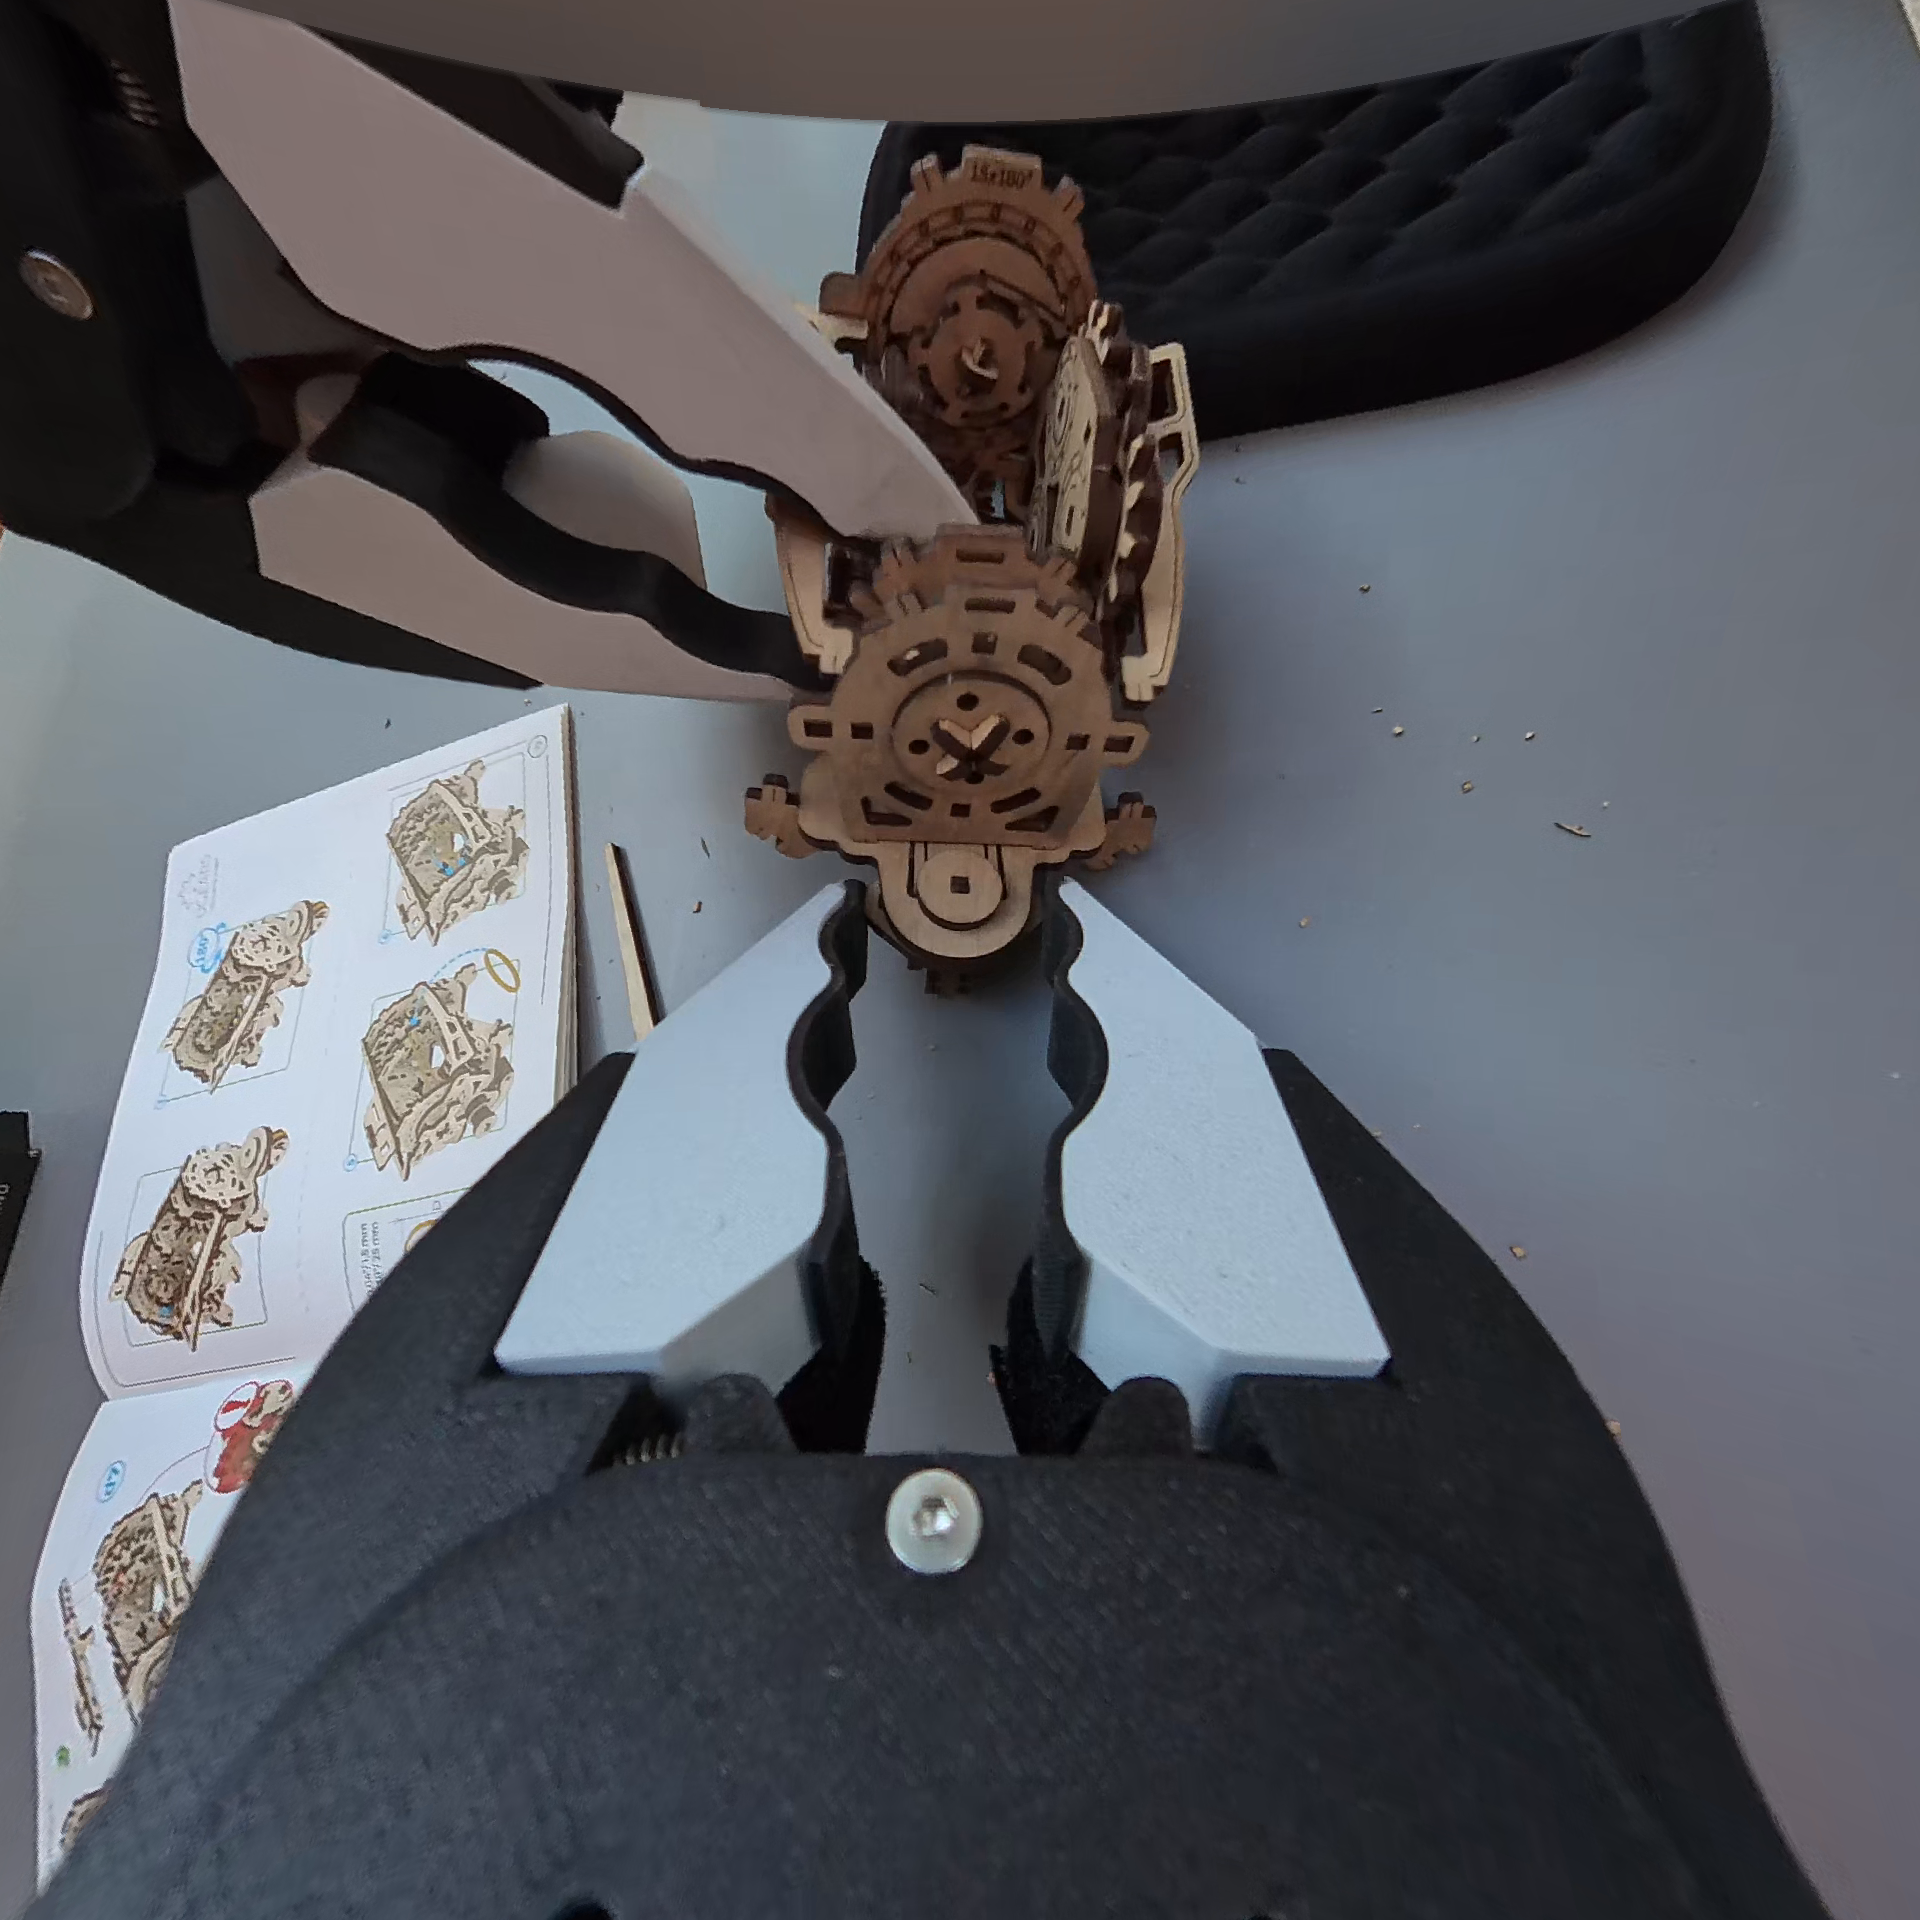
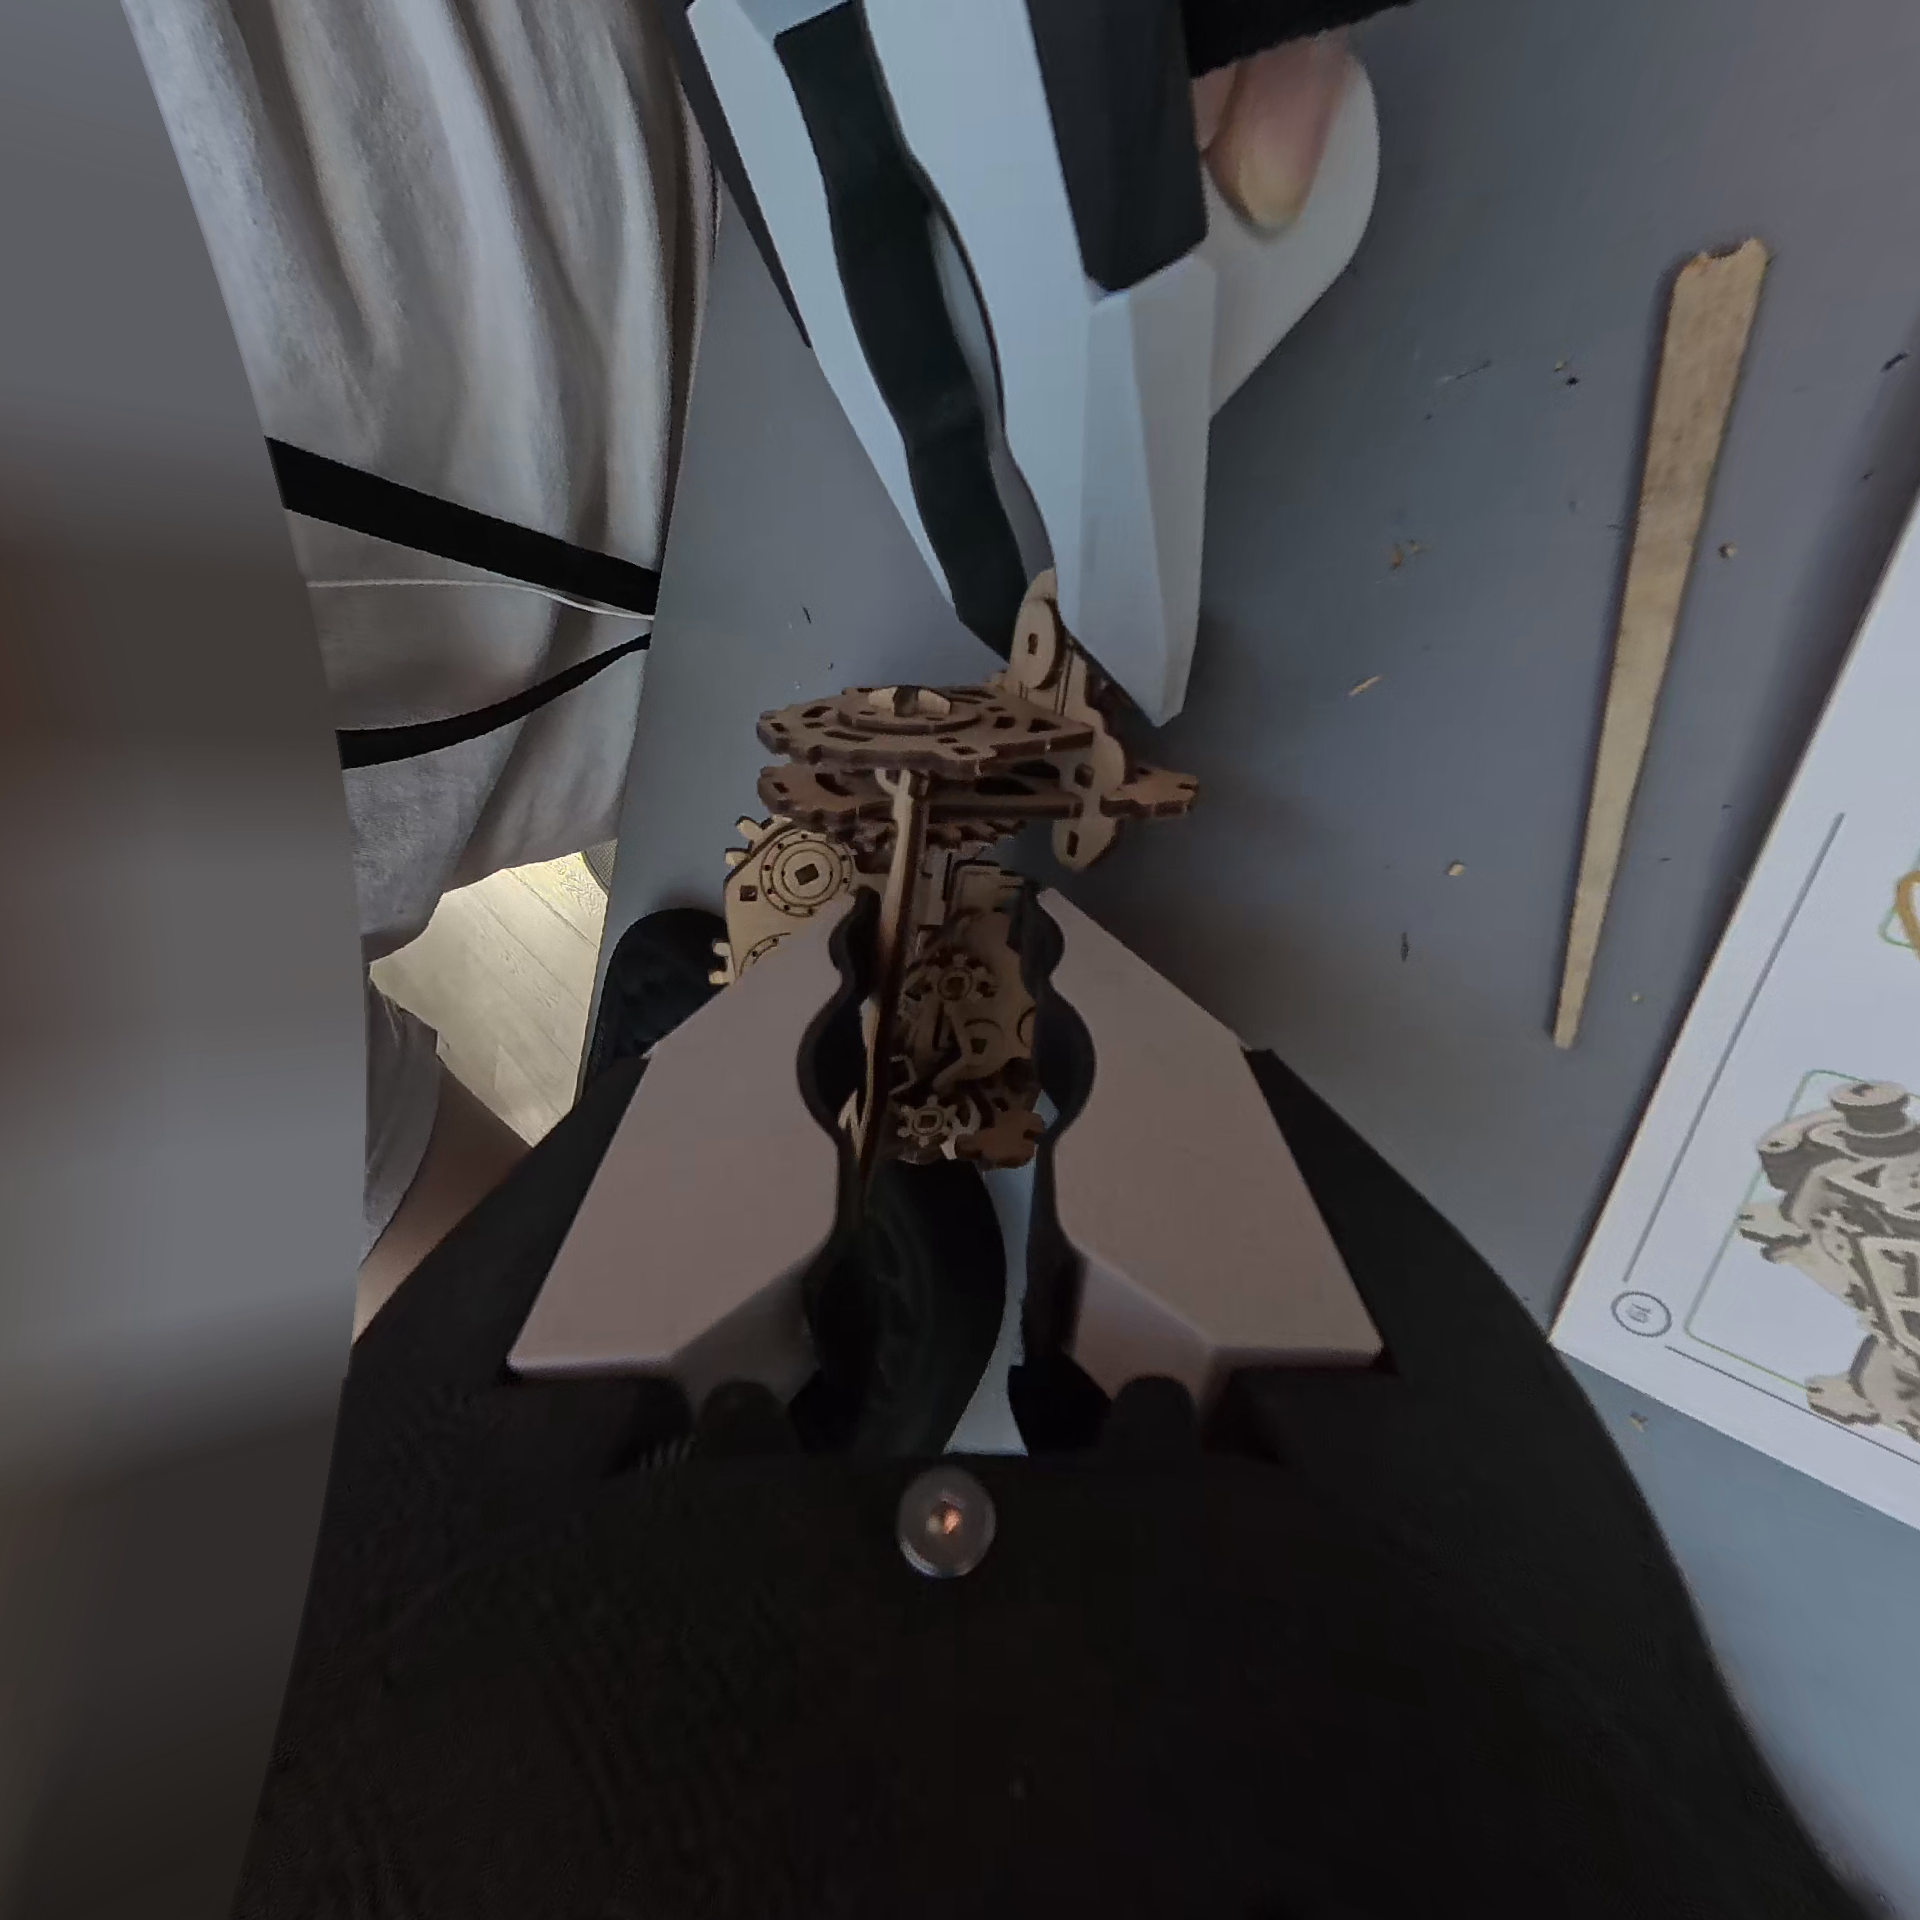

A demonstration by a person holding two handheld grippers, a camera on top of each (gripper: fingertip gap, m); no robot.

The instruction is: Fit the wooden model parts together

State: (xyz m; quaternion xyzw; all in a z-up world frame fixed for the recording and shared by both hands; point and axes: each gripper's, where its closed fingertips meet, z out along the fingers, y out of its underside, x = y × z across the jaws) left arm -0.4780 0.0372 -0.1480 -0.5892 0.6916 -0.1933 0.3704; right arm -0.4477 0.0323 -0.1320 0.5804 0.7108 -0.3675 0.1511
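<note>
Left gripper [image 1: 956, 914]: enters its own wrist view from 6 o'clock, pointing to 12; grey fingers [image 1: 727, 1101] with black pads stand a narrow gap apart, their tips on either side of the wooden model's [image 1: 966, 727] lower tab.
Left gripper, right wrist view [image 2: 1081, 644]: reaches down from 12 o'clock, tips at the model's near end.
Right gripper [image 2: 945, 914]: rises from 6 o'clock, pads pressed on the model [image 2: 935, 987] between them.
Right gripper, left wrist view [image 1: 883, 592]: comes in from 10 o'clock, tips on the model's side.
Hand [image 2: 1268, 135]: at 1 o'clock in the right wrist view, a fingertip on the left gripper's body.
</note>
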